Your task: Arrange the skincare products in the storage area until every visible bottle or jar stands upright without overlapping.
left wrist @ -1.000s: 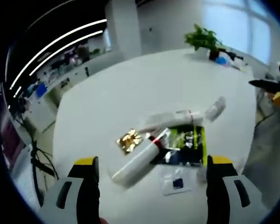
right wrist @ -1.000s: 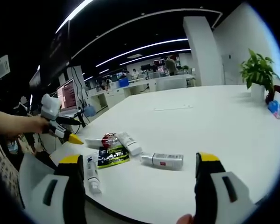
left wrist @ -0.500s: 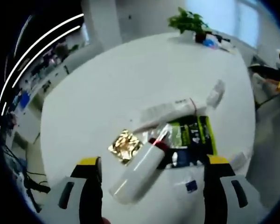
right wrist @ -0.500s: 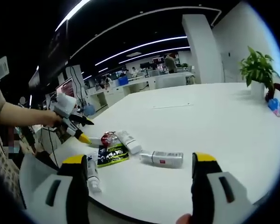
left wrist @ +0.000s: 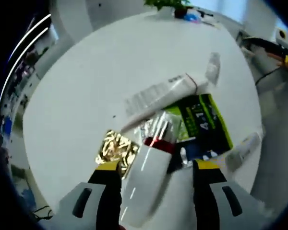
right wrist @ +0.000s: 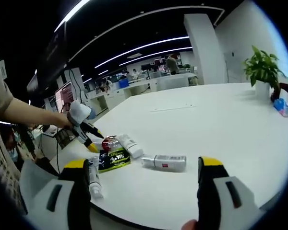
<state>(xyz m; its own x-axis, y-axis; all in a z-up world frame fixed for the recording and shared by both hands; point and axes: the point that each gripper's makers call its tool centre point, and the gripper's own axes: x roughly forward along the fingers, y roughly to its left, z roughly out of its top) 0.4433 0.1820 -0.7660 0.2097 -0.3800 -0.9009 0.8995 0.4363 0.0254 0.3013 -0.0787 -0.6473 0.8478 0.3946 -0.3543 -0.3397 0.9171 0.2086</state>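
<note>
Left gripper (left wrist: 152, 167): jaws spread, straddling a lying white bottle (left wrist: 145, 184) with a red collar, untouched, near the tabletop (left wrist: 86, 72) edge. Beyond it lie a gold sachet (left wrist: 114, 148), green packet (left wrist: 201, 122) and white tube (left wrist: 156, 93). Right gripper (right wrist: 143, 167): jaws released, empty, above a lying flat bottle (right wrist: 164, 162).

We see a bright, evenly lit white worktop (right wrist: 221, 129) under long ceiling light strips (right wrist: 144, 48) that curve with the fisheye bend toward the frame edges, daylight glaring at the upper right of both views, and the left gripper view soft with motion blur, shadows faint throughout.
</note>
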